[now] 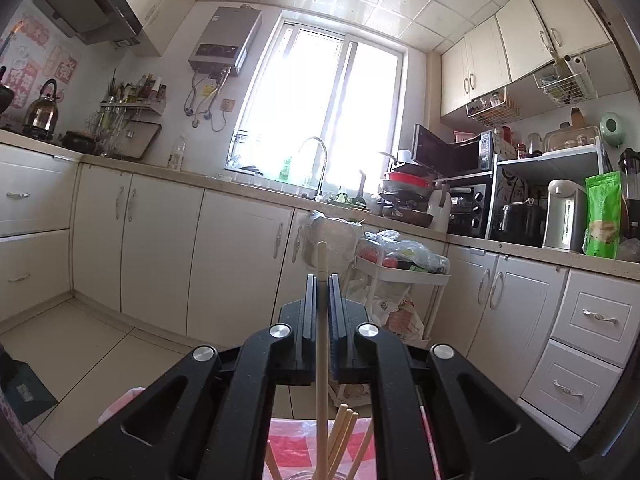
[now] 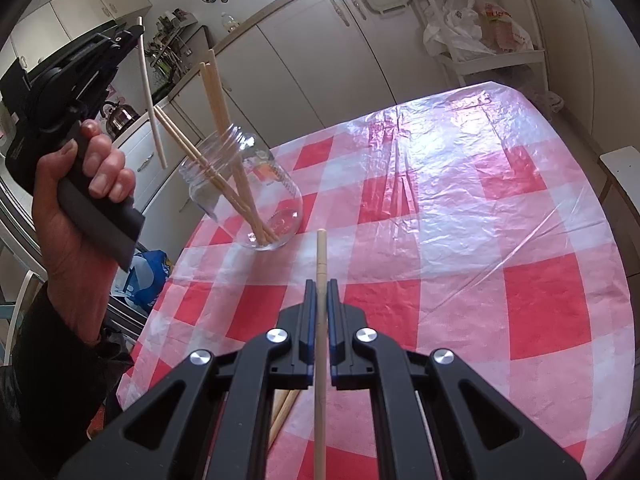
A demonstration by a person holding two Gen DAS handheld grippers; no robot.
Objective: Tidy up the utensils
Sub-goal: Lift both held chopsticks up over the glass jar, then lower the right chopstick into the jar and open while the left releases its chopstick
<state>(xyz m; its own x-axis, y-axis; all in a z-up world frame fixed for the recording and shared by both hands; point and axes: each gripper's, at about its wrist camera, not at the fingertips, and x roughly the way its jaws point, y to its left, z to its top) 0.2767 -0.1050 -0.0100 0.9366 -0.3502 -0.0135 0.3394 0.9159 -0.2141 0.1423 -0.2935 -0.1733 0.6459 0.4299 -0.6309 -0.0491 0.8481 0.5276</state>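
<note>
My left gripper [image 1: 322, 278] is shut on a pale chopstick [image 1: 321, 256] and points level across the kitchen. In the right wrist view that left gripper [image 2: 138, 32], held in a hand [image 2: 80, 200], keeps the pale chopstick [image 2: 150, 92] hanging up and to the left of a clear glass jar [image 2: 244, 196]. The jar stands on the checked table [image 2: 460, 220] and holds several wooden chopsticks [image 2: 216, 92]. Their tips [image 1: 342, 428] also show under the left gripper. My right gripper [image 2: 321, 282] is shut on a wooden chopstick [image 2: 321, 248] above the table's near side. Loose chopsticks [image 2: 285, 410] lie under it.
White base cabinets [image 1: 160, 248] and a cluttered counter [image 1: 532, 246] ring the room. A white trolley [image 1: 400, 272] with plastic bags stands past the table's far edge. A blue bag [image 2: 150, 276] sits on the floor left of the table.
</note>
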